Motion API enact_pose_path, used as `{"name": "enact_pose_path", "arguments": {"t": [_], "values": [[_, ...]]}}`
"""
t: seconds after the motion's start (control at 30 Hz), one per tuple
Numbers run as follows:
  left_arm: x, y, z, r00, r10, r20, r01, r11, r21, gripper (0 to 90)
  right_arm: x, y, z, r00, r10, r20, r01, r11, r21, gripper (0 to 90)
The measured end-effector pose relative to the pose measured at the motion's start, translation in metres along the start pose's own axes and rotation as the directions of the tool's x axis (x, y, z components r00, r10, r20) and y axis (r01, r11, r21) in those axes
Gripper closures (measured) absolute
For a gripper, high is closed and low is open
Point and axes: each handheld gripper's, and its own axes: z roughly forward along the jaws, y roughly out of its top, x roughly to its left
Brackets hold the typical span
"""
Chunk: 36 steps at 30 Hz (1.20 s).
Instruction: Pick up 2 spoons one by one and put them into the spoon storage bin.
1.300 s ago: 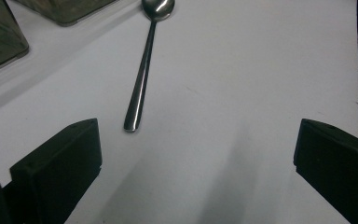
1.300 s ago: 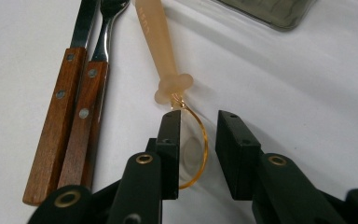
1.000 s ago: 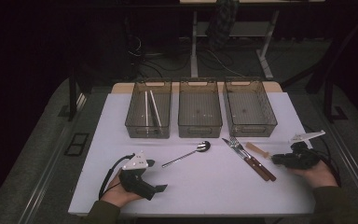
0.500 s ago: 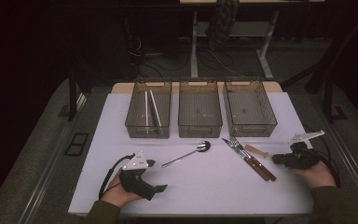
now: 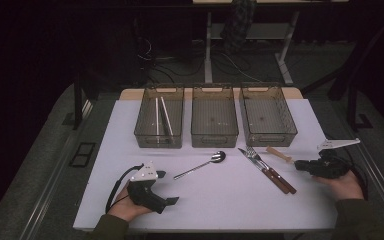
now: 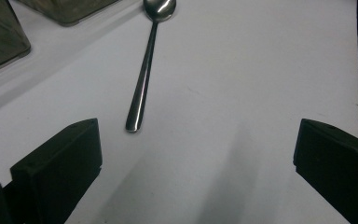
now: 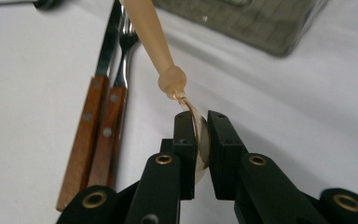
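Hardly anything has changed over the last second. Your left claw has stayed parked on the white table, jaws spread wide with nothing between them. Your right claw has barely shifted and remains clamped on the plastic spoon. To my eye the grip is made and the lift hasn't started, so the sorting is at its pick-up step.

Just ahead of the left claw, slightly to its left, lies a steel spoon. It is slim, polished and mirror-bright, with its handle end nearest the jaws.

Further ahead stand three smoky, see-through bins with gridded floors. The left one holds two pale sticks, possibly chopsticks; the high view is too dim to be sure.

To the left of the right claw, a knife and a fork lie side by side, touching. Both have steel heads and riveted, reddish wooden handles.

The plastic spoon is peach-coloured and smooth. Its thin, translucent bowl is pinched edge-on between the pads, and its rounded handle runs straight away from the jaws, past a small knob at the neck.
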Motion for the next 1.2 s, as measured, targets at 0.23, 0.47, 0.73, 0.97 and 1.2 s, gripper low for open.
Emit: {"name": "enact_pose_path", "arguments": {"t": [0.23,0.47,0.73,0.97,1.2], "values": [[-0.001,0.0,0.0,1.0,0.003,-0.003,-0.003,1.0,-0.001,0.0,0.009,0.008,-0.006,0.9999,-0.014,-0.001,0.014,0.999,-0.041,82.1],[0.0,0.0,-0.001,1.0,-0.005,-0.009,0.005,0.9999,-0.011,0.0,0.021,0.018,-0.006,0.9993,-0.037,-0.007,0.037,0.997,-0.063,82.1],[0.002,0.0,-0.002,0.9996,-0.015,-0.024,0.015,0.9997,-0.02,0.0,0.031,0.031,-0.006,0.9984,-0.054,-0.014,0.053,0.995,-0.088,82.1],[0.0,0.001,-0.001,0.9998,-0.01,-0.02,0.009,0.9998,-0.019,0.0,0.038,0.044,-0.005,0.9981,-0.061,-0.007,0.06,0.994,-0.096,82.1],[0.001,0.0,0.0,0.9997,-0.016,-0.018,0.016,0.9997,-0.017,0.0,0.046,0.066,0.0,0.9975,-0.069,-0.013,0.067,0.99,-0.128,82.1]]}}
